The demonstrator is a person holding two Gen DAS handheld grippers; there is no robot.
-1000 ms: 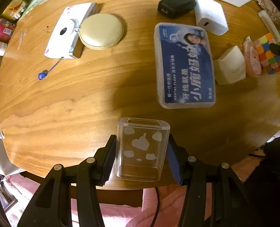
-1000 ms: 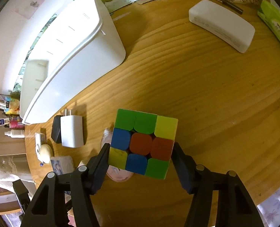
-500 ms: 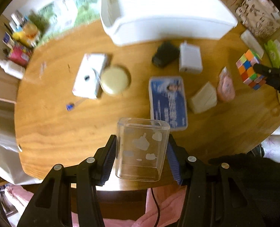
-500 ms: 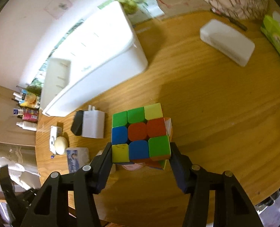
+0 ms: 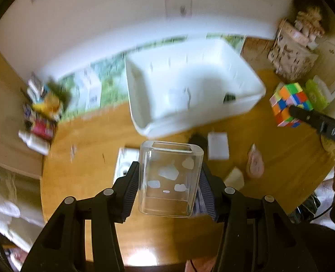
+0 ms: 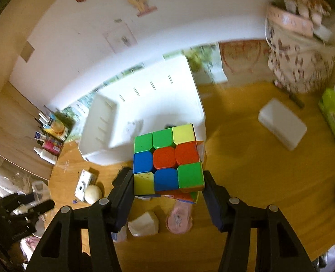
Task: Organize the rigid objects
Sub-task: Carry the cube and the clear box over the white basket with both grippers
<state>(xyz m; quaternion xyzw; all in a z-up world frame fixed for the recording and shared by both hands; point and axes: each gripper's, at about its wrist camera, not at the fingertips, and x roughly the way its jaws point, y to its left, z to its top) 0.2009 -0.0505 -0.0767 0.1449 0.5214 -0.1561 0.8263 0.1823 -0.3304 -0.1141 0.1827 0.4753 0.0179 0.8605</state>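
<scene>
Left wrist view: the left gripper (image 5: 169,179) pinches a clear plastic box (image 5: 170,178), lifted off the wooden table (image 5: 81,170), with the white bin (image 5: 144,113) ahead. The step looks like carrying to the bin; next, move over its opening and release.

Right wrist view: the right gripper (image 6: 168,181) pinches a puzzle cube (image 6: 167,161), raised near the bin's wall; its jaws have just closed further on it.

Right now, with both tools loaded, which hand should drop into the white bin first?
Probably right. The right tool holds the puzzle cube just beside the white bin; the left tool, gripping the clear box, sits farther back.
</scene>
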